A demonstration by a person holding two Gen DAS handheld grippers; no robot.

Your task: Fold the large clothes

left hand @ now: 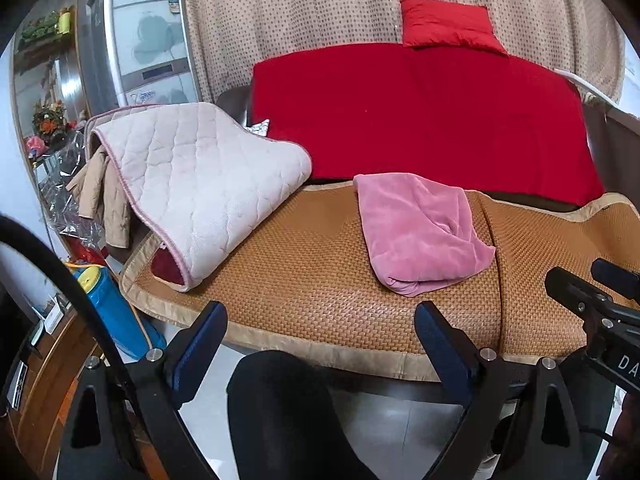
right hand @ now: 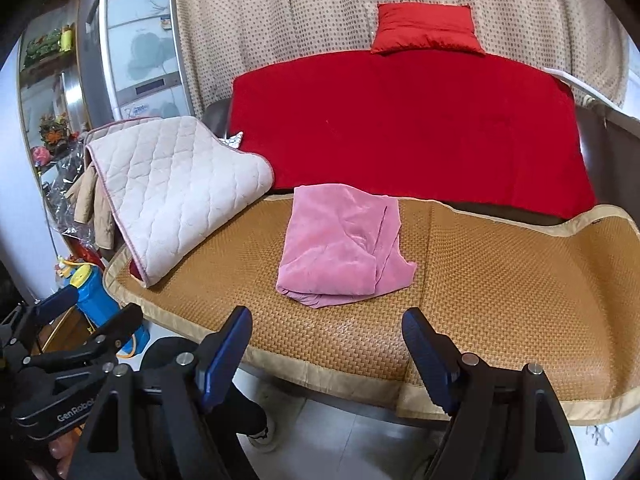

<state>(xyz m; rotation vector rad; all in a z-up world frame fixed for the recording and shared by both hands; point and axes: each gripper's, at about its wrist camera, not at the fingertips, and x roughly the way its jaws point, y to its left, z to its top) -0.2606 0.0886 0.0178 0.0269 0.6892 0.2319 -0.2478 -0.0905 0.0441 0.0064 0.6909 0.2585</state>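
Pink garment (right hand: 340,246) lies folded beyond both empty, spread claws.

Take the woven mat (right hand: 500,280) as your landmark. The folded garment (right hand: 340,248) lies on it, near its middle. The quilted pad (right hand: 172,184) drapes over its left end. Behind it lies the blanket (right hand: 400,120), with the cushion (right hand: 426,28) at that blanket's far edge. The bottle (right hand: 94,300) stands off its left front corner.

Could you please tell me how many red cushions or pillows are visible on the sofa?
1: the small red pillow leans against the dotted curtain above the red blanket. Others may be hidden.
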